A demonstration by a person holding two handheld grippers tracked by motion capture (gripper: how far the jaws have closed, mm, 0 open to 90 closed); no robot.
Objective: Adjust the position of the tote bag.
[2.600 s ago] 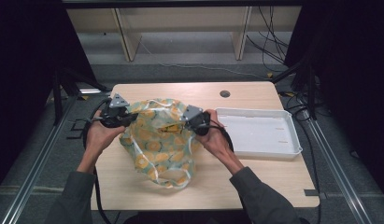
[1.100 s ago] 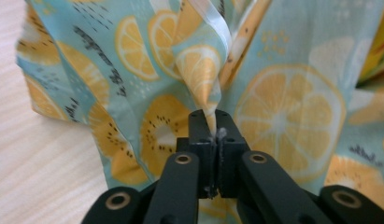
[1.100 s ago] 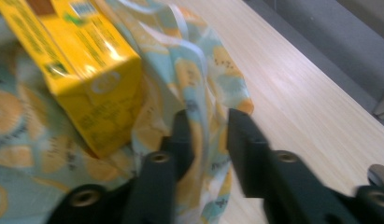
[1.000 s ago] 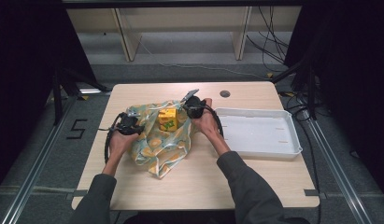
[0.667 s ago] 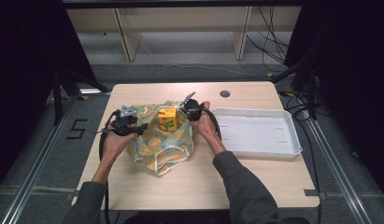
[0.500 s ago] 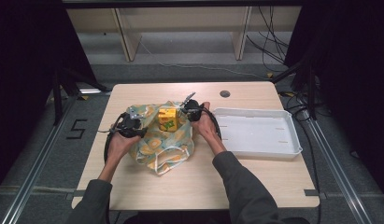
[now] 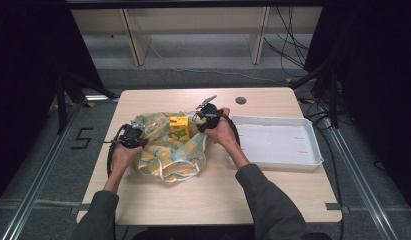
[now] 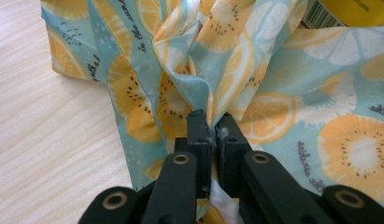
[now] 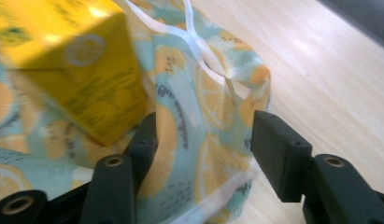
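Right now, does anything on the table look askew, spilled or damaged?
Nothing spilled or torn. The citrus-print bag lies crumpled on the table, and the yellow carton sits tilted on its folds rather than inside. The left gripper pinches the fabric; the right gripper has just been opening, fabric loose between its jaws.

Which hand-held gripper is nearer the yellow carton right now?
Right. The right hand-held gripper sits just beside the yellow carton, jaws apart around the bag's edge. The left hand-held gripper is farther off, clamped on the citrus-print bag at its far side.
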